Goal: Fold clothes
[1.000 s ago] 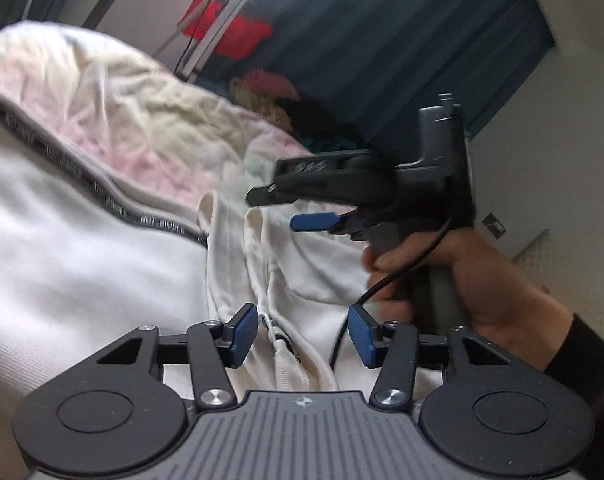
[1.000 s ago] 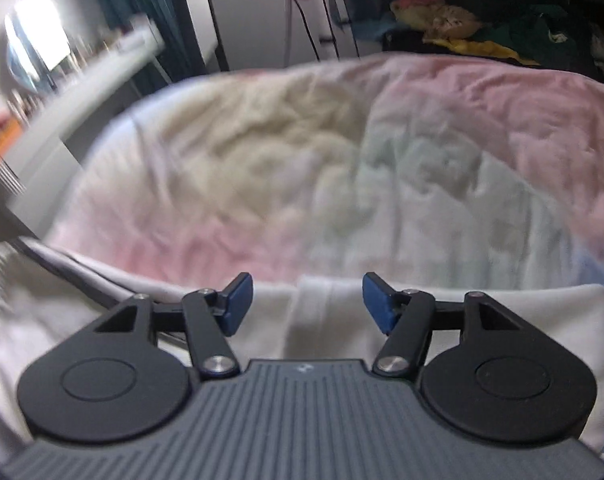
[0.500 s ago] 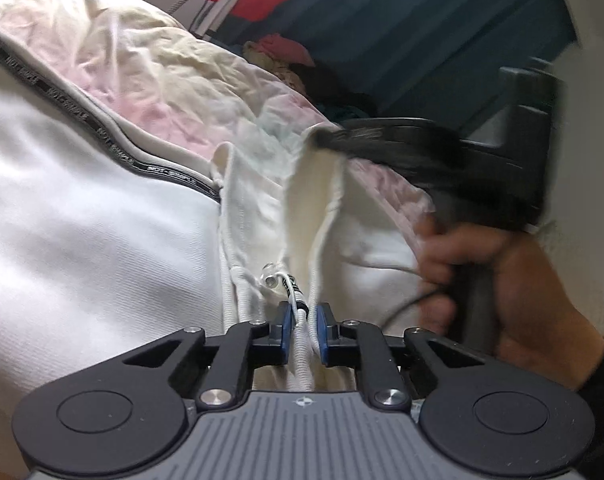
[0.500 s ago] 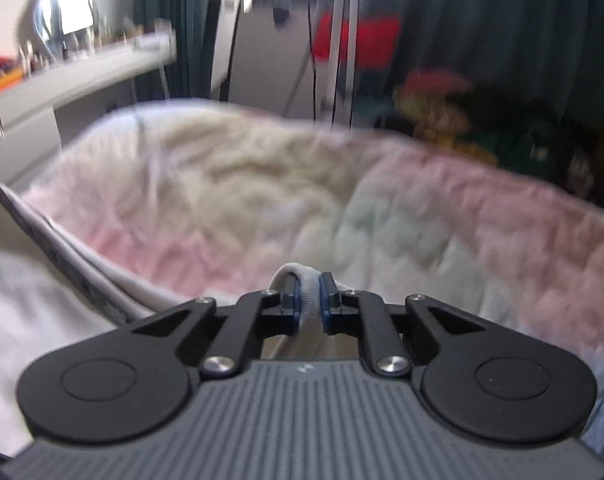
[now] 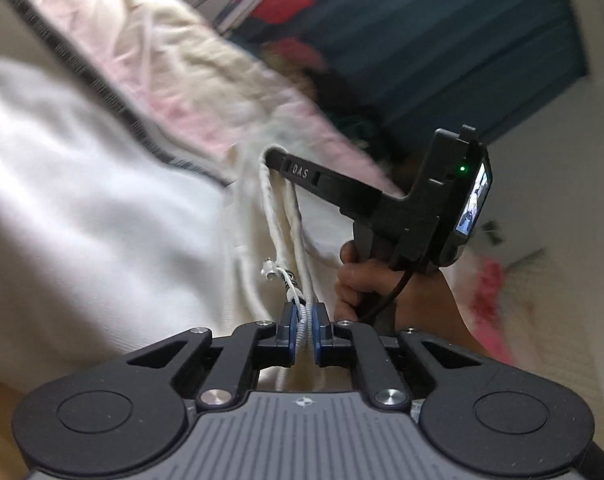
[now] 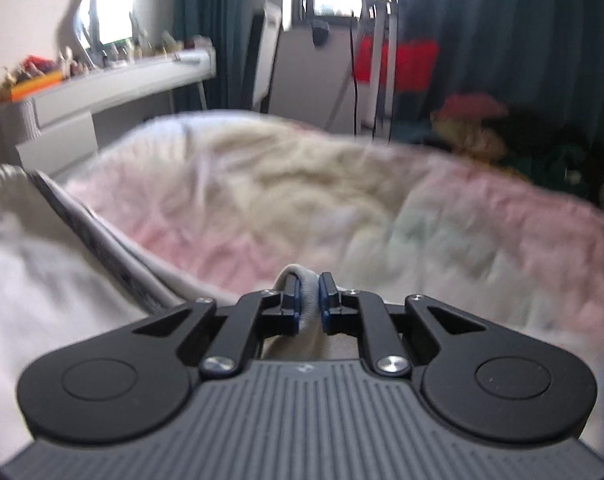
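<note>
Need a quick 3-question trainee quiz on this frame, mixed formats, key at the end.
1. True or false: the left gripper is open and empty.
2. What does the right gripper pinch? A) the pastel bedspread B) an edge of the white garment C) a cable
3. Fill in: the drawstring with the metal tip hangs just beyond the ____ gripper's fingertips.

Key: 1 false, it is shut on the garment's edge; 2 B; 3 left.

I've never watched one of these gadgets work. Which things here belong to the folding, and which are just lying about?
Part of the folding:
white garment
left gripper
right gripper

Lying about:
pastel bedspread
red item
desk
dark curtain
</note>
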